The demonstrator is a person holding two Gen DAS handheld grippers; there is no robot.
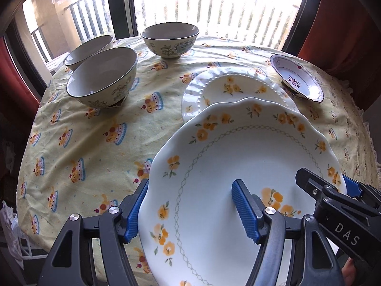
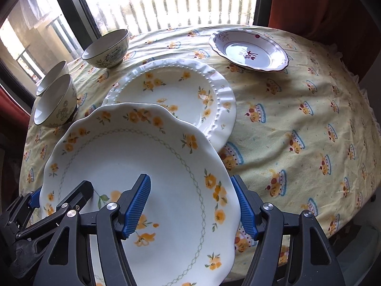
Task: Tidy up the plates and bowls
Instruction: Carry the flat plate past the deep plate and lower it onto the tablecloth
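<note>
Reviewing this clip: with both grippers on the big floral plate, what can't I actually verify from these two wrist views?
- Big floral plate: near edge cut off by both frames' bottom.
- Its underside, and whether it touches the beaded plate: hidden by the big plate, both views.
- Third bowl: partly behind the nearer bowl, both views.
- Outside the window: overexposed.

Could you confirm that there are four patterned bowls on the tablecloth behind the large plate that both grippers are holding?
Not quite: there are three patterned bowls, not four, as the left wrist view shows. They do stand on the tablecloth behind the large plate, which the left gripper and right gripper both hold.
</note>
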